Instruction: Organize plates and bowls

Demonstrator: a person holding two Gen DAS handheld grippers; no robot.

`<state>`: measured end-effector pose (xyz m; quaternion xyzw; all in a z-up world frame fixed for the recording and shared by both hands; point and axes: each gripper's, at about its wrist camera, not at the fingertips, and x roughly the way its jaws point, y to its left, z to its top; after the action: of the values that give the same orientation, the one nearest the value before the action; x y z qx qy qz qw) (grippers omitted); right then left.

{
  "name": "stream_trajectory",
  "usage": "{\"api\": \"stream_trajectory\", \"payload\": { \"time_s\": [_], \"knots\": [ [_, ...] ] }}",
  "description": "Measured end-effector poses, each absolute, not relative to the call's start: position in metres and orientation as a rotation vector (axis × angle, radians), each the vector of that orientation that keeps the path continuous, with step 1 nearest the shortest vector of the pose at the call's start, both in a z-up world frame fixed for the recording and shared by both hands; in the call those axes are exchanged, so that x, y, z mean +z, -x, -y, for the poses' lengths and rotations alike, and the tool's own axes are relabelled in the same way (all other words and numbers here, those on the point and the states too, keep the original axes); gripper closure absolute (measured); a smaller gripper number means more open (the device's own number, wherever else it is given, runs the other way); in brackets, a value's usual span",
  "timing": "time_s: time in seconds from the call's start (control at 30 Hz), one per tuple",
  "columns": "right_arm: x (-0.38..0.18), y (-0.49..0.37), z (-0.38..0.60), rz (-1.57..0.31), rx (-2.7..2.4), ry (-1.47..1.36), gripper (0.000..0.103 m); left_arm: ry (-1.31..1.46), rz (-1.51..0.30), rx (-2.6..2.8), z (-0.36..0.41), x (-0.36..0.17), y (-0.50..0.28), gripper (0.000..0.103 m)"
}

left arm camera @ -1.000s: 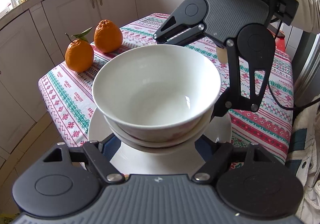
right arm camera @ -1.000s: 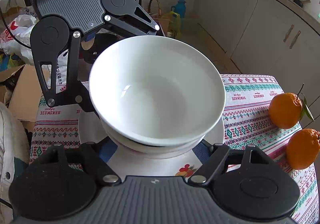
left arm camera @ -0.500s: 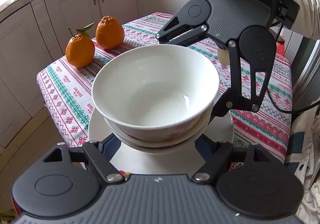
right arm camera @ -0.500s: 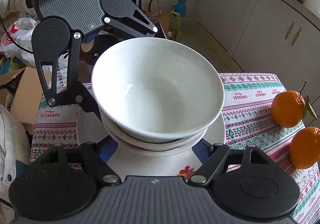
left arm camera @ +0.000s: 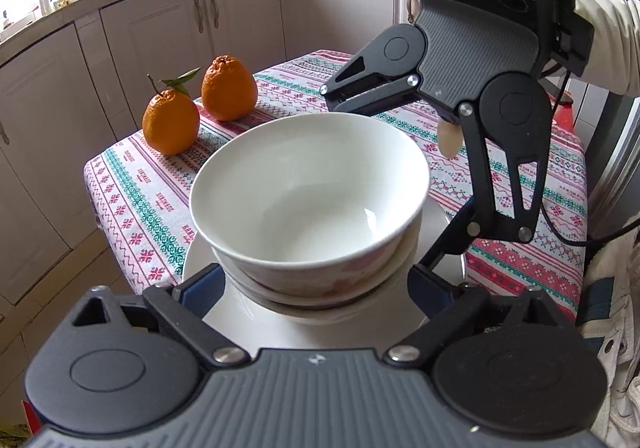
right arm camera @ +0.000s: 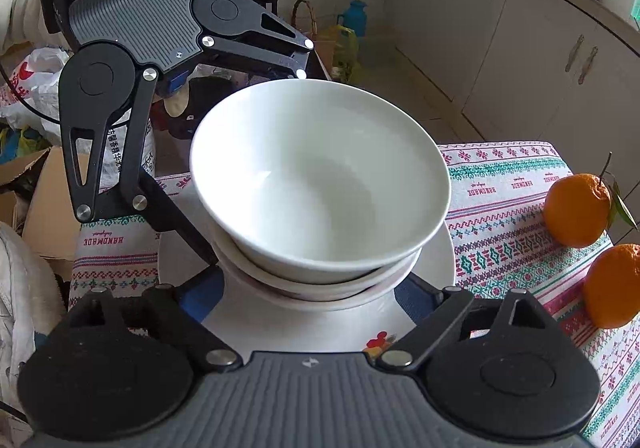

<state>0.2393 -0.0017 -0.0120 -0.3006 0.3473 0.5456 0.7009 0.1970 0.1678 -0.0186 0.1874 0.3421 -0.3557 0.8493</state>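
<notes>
A white bowl (left arm camera: 308, 199) sits nested in a second bowl (left arm camera: 344, 300) on a white plate (left arm camera: 248, 324). The stack shows in the right wrist view too: top bowl (right arm camera: 320, 187), plate (right arm camera: 436, 260) with a small fruit print. My left gripper (left arm camera: 316, 284) faces the stack from one side, its blue-padded fingers (left arm camera: 200, 284) spread around the bowls' base over the plate. My right gripper (right arm camera: 308, 296) does the same from the opposite side. Both sets of jaws stand wide on either side of the bowls. Whether the pads touch the stack is hidden by the bowls.
Two oranges (left arm camera: 172, 119) (left arm camera: 228, 87) lie on the patterned tablecloth (left arm camera: 136, 199) near its far corner; they also show in the right wrist view (right arm camera: 576, 203). Kitchen cabinets (left arm camera: 160, 31) stand behind. Bags and a cardboard box (right arm camera: 40, 191) lie on the floor beside the table.
The stack and both grippers have sunk slightly towards the table and shifted a little relative to the oranges. The jaws stand as wide as before.
</notes>
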Motion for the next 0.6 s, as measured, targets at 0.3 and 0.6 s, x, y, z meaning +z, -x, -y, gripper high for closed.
{"api": "stream_trajectory", "payload": {
  "time_s": [0.3, 0.6],
  "knots": [
    [0.005, -0.209, 0.024, -0.74, 1.059, 0.628, 0.005, -0.319, -0.662, -0.579, -0.171, -0.016, -0.155, 0.003],
    [0.024, -0.149, 0.054, -0.645, 0.758, 0.515, 0.0, -0.236, -0.622, -0.38, -0.149, -0.008, -0.096, 0.001]
  ]
}}
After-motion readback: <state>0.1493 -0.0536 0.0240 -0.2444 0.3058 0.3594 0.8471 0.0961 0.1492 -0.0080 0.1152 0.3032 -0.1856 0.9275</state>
